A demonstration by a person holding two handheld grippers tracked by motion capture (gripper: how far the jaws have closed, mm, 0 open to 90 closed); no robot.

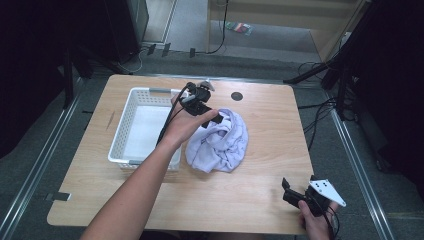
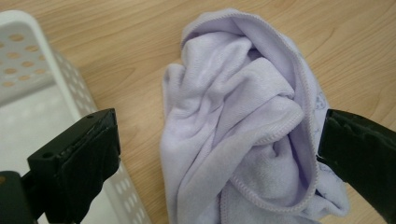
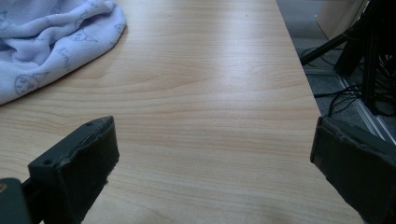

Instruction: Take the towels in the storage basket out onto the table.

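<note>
The lavender towel [image 1: 220, 142] lies crumpled at the middle of the table [image 1: 260, 195], just beside the white basket [image 1: 127, 117] at its nine o'clock. The left gripper [image 1: 207, 116] hovers over the towel's eleven o'clock edge – jaws spread wide, nothing pinched. The right gripper [image 1: 289, 192] waits at five o'clock from the towel, well apart – jaws wide apart over bare wood

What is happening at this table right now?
A person works with two hand-held grippers. The left gripper hovers with open jaws over a crumpled lilac towel that lies on the wooden table, beside a white basket. The jaws do not hold the towel. The right gripper, also open, waits near the table's front right corner.
</note>
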